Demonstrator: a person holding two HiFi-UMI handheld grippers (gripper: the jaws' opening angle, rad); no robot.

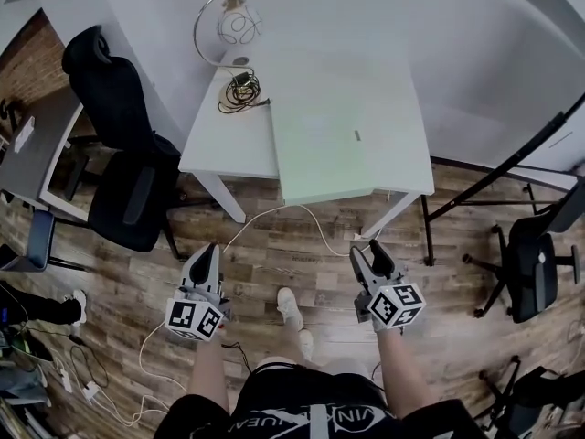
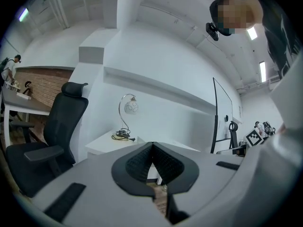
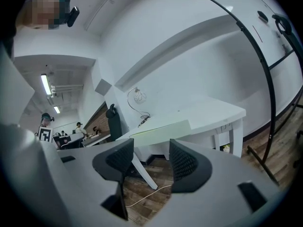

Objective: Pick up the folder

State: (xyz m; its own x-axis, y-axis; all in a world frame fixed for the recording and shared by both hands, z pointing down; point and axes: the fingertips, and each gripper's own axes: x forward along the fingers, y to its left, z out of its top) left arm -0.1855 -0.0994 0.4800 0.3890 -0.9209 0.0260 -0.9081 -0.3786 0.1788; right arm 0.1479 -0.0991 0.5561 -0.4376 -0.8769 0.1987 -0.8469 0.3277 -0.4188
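White table (image 1: 219, 144) has the pale green folder (image 1: 320, 149) lying flat on it, its near edge poking over the front. Left claw (image 1: 208, 250) is pinched together and right claw (image 1: 370, 252) is spread apart. Both are empty, over the wood floor (image 1: 302, 254) well short of the folder.

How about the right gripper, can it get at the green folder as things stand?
Probably yes, once it moves closer: the right gripper is open and empty, nothing stands between it and the folder, whose near edge overhangs the table.
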